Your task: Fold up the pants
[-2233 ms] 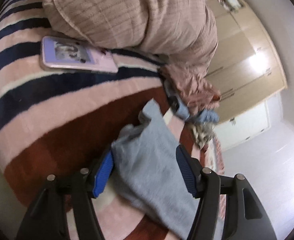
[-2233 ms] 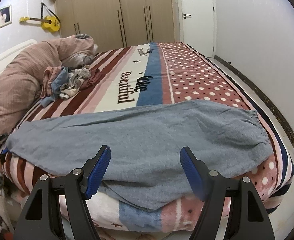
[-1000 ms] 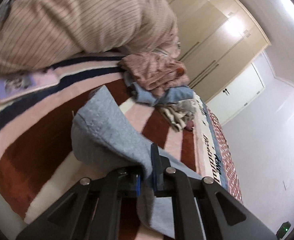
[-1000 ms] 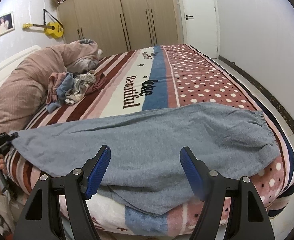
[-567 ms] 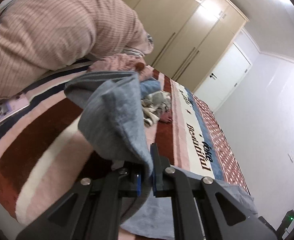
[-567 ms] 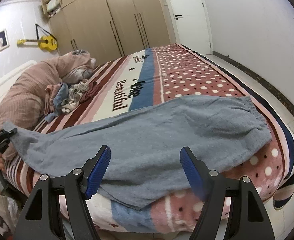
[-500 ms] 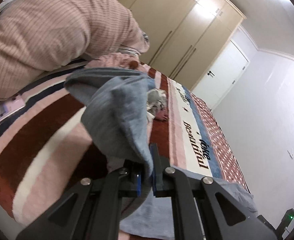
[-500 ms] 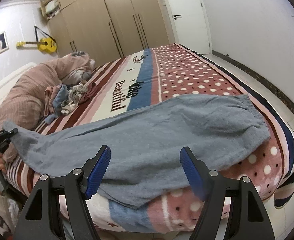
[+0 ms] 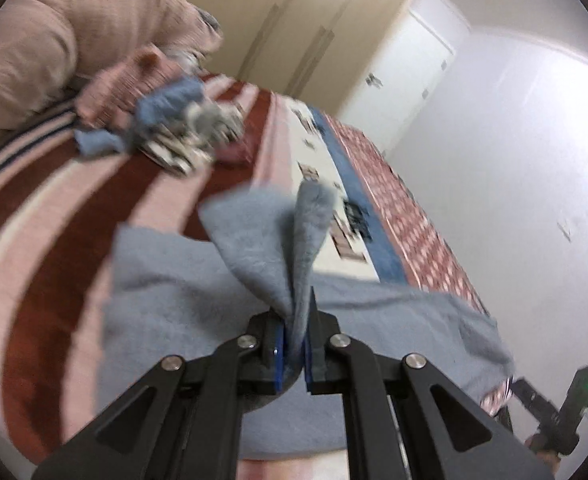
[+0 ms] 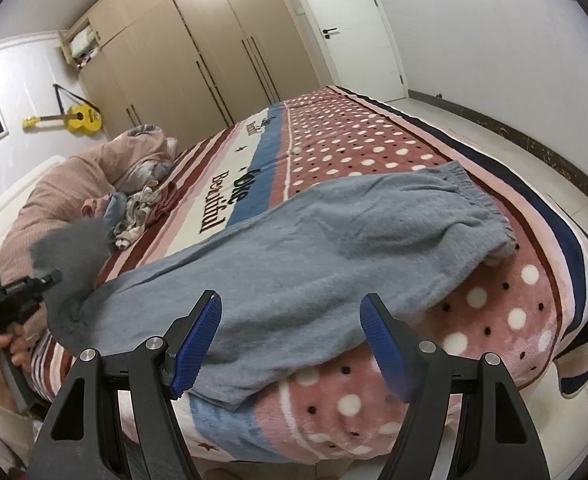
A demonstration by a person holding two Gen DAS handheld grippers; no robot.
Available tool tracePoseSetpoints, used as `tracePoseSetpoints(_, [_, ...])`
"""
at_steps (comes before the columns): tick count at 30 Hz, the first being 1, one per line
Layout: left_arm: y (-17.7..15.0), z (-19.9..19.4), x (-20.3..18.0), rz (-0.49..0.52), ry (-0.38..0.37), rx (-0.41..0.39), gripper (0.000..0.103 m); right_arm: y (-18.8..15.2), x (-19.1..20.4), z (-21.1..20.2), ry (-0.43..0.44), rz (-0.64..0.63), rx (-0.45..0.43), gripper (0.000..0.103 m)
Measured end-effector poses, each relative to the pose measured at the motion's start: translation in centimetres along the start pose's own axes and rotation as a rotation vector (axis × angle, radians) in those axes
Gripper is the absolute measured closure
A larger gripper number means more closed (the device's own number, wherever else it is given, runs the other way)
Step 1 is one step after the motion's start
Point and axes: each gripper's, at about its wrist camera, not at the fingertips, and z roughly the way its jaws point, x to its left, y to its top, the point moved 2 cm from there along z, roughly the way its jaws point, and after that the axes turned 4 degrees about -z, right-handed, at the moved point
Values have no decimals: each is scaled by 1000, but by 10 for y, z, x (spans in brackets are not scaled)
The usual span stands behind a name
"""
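Grey-blue pants (image 10: 334, 248) lie lengthwise across the near part of the bed, waistband at the right (image 10: 482, 208). My left gripper (image 9: 294, 354) is shut on the leg end of the pants (image 9: 290, 248) and holds it lifted above the rest of the fabric. It also shows at the left of the right wrist view (image 10: 50, 278), with the raised cuff (image 10: 70, 248) hanging from it. My right gripper (image 10: 290, 340) is open and empty, above the near edge of the pants at mid-length.
The bed has a striped and polka-dot blanket (image 10: 354, 136). A pile of small clothes (image 10: 134, 208) and a pink quilt roll (image 10: 54, 184) lie at the far left. Wardrobes (image 10: 198, 52) and a door (image 10: 346, 28) stand behind. Floor (image 10: 534, 152) lies to the right.
My left gripper has carried the pinched leg end up and over towards the waistband side. My right gripper has stayed open, shifting slightly nearer to the pants.
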Motion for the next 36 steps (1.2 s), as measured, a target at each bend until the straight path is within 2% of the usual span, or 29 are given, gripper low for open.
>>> tracePoseSetpoints(5, [-29,35,-18,34,-2,109,99,-2,-7,0,-10,7,8,35])
tracePoseSetpoints(13, [-39,38,-14,33,-4,140,97,-1,-7,4,2,4,20,35])
tracePoseSetpoints(14, [-39,36,-14,31,-7,144,94,-1,-4,6,7,0,23,35])
tracePoseSetpoints(16, [-38,34,-12,29,-18,153,81,1,0,8,16,-10,25,35])
tracePoseSetpoints(18, [-36,28,-13,27,-39,144,62,2,5,10,24,-20,29,35])
tracePoseSetpoints(19, [-36,24,-14,30,-45,138,59,2,7,10,27,-25,30,35])
tracePoseSetpoints(26, [-24,-9,-12,25,-68,85,57,4,24,12,47,-53,37,34])
tracePoseSetpoints(36, [-10,-58,40,-9,25,-38,53,-4,89,45,151,-150,128,33])
